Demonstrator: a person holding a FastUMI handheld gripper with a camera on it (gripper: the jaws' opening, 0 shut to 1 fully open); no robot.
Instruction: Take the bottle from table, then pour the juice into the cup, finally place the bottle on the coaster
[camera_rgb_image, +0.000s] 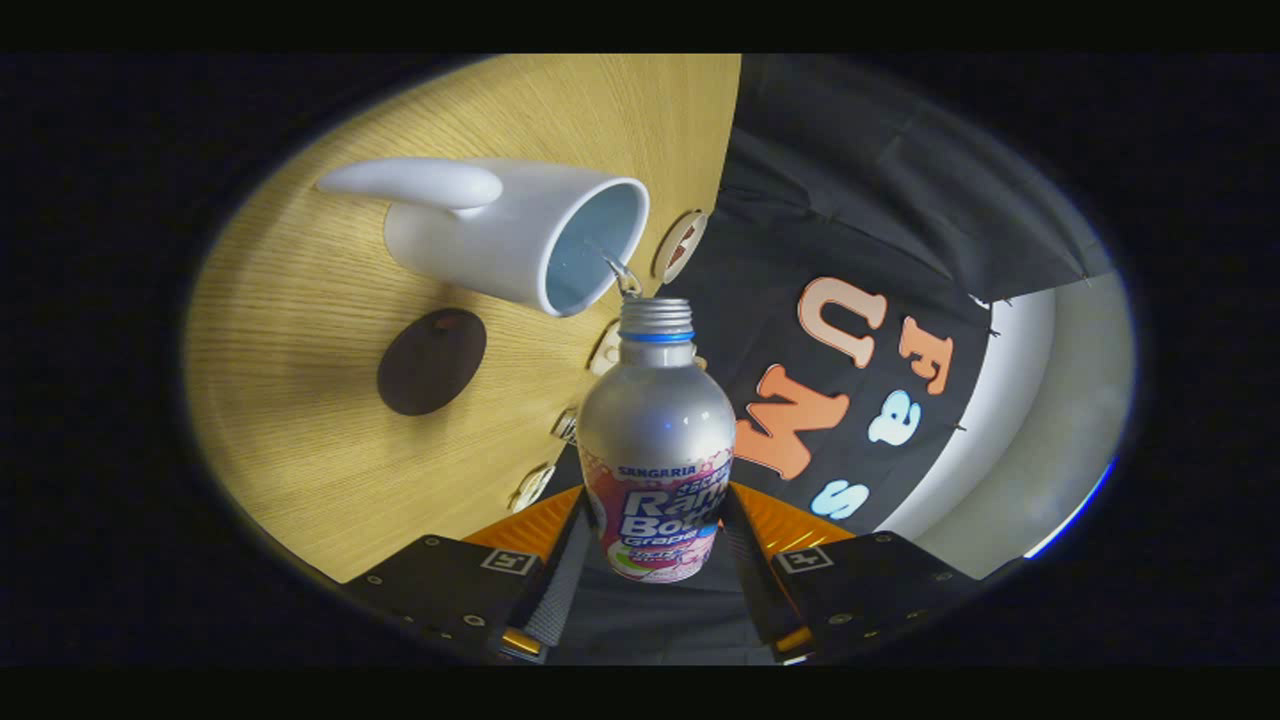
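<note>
Silver bottle (655, 440), clamped between the closed-in fingers of the gripper (655, 560), tips its mouth at the white cup (520, 235), pouring under way; next comes righting it for the dark coaster (431, 361).

Cloth-walled booth (850, 200), wooden table (300, 400)

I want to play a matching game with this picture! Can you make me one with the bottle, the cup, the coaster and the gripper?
Things:
1. bottle
2. cup
3. coaster
4. hand-held gripper

Descriptions:
A. white, with a handle, liquid going into it
B. dark, round, lying bare on the wooden table
C. silver, cap off, mouth at the cup's rim
D. fingers pressing both sides of the bottle

Pairs: 1-C, 2-A, 3-B, 4-D
</note>
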